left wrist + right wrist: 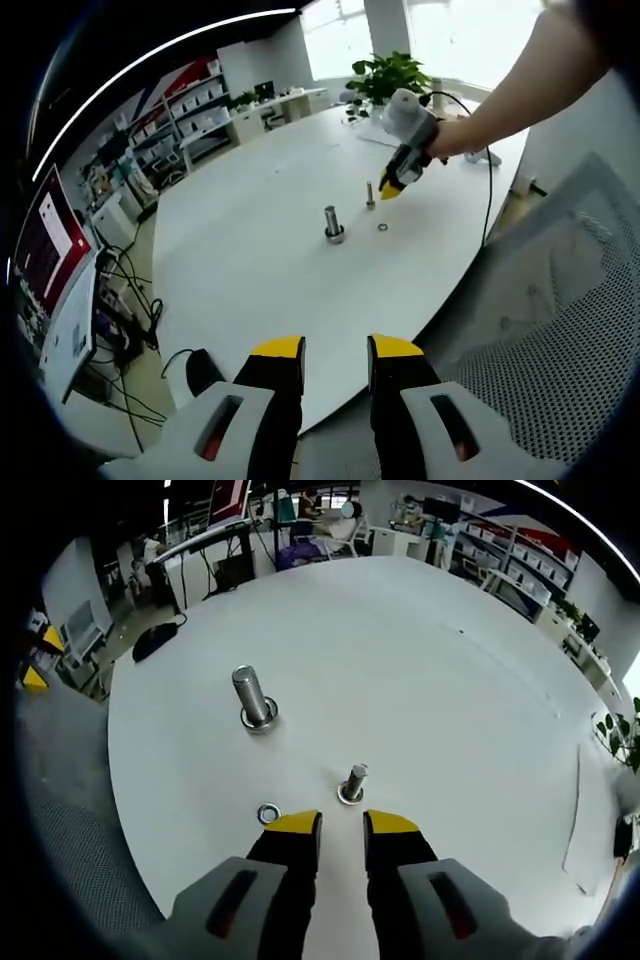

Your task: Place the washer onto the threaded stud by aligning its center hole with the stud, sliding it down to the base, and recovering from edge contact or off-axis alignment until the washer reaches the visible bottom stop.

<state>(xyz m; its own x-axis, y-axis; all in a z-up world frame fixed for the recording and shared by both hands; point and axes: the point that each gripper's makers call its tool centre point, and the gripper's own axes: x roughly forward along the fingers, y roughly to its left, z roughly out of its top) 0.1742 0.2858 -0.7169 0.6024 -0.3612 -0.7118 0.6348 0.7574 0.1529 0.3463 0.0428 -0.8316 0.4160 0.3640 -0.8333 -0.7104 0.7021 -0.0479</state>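
Reaching for the loose washer, nothing yet picked up.

From the left gripper view, my left gripper (336,348) hung back off the table (250,270) edge, jaws apart and empty; the washer (383,227) lay flat beside the small stud (370,193), the big stud (333,223) near. In the right gripper view, my right gripper (341,825) hovered open just over the washer (268,813), left of the small stud (353,782). Next, I judged: shift left, pinch its rim.

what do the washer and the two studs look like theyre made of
Washer: likely bare metal, a silvery ring with a pale glint. Large stud and small stud: also seemingly metal, grey with bright highlights down their sides. Threads too small to confirm.
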